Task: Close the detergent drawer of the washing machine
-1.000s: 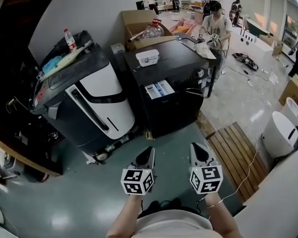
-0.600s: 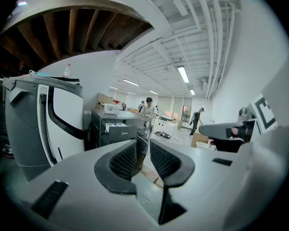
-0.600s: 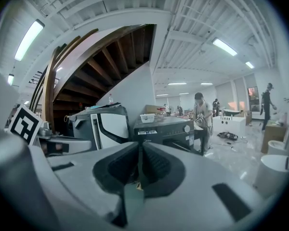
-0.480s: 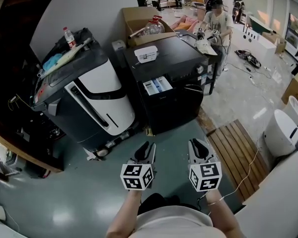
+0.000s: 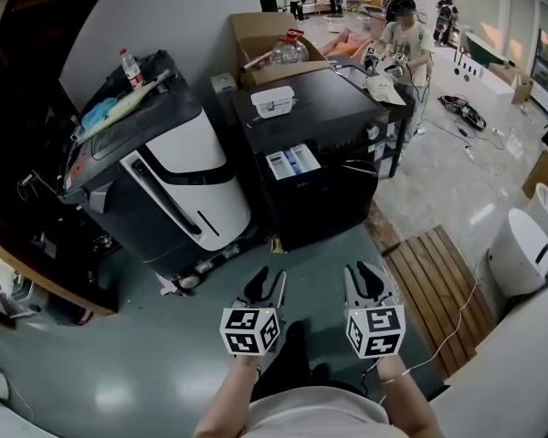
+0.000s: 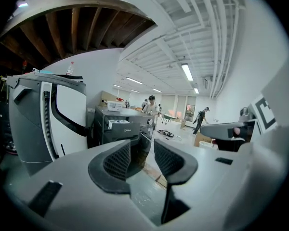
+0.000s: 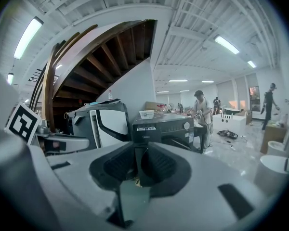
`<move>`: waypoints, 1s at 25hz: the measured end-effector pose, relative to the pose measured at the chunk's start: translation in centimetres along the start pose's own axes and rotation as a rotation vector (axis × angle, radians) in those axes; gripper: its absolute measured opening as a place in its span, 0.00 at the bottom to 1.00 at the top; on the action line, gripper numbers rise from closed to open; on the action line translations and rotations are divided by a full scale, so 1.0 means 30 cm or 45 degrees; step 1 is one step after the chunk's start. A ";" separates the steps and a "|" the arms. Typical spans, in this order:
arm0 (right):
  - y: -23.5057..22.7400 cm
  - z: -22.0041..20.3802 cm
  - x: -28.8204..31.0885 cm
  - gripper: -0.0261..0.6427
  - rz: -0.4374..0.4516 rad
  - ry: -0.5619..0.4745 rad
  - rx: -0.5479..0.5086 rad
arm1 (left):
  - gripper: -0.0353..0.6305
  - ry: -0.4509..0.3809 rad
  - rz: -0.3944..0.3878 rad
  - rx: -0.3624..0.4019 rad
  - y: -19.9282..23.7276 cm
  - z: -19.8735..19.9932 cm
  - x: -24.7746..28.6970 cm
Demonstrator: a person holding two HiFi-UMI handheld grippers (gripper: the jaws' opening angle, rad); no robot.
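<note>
The black washing machine [image 5: 333,121] stands ahead of me, and its detergent drawer [image 5: 292,162] is pulled out at the upper left of the front, showing white and blue compartments. Both grippers hover low over the grey floor, well short of the machine. My left gripper [image 5: 265,286] has its jaws opening, with nothing between them; in the left gripper view [image 6: 142,153] the pads stand apart and frame the machine [image 6: 123,129]. My right gripper [image 5: 365,281] is shut and empty; its pads meet in the right gripper view [image 7: 137,163], with the machine [image 7: 166,129] beyond.
A large grey and white appliance [image 5: 164,181] stands left of the washer. A white container [image 5: 272,101] rests on the washer's top, and a cardboard box [image 5: 265,39] sits behind. A wooden slatted platform [image 5: 438,281] and a white round unit [image 5: 521,254] lie to the right. A person [image 5: 404,39] stands at the back.
The left gripper's jaws have gone from shut to apart. Both grippers stay in about the same place in front of the machine.
</note>
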State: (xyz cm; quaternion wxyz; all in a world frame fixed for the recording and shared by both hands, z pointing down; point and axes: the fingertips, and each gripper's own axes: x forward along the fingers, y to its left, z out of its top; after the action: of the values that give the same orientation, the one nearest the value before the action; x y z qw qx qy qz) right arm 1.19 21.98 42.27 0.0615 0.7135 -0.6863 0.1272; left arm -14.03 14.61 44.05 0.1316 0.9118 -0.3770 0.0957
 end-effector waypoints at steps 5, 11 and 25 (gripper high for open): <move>-0.032 -0.016 0.072 0.16 -0.025 0.040 0.016 | 0.27 0.015 0.015 -0.002 0.047 0.000 0.064; -0.085 -0.001 0.201 0.16 -0.053 0.056 -0.003 | 0.27 -0.006 0.007 0.024 0.105 0.045 0.195; -0.206 0.089 0.633 0.16 -0.101 0.096 -0.008 | 0.34 0.039 -0.006 -0.017 0.331 0.134 0.603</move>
State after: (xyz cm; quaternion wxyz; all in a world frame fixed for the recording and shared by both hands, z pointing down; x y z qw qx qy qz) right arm 8.09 3.30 45.29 0.0945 0.7347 -0.6549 0.1494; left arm -8.19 -5.40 46.86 0.1437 0.9102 -0.3736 0.1067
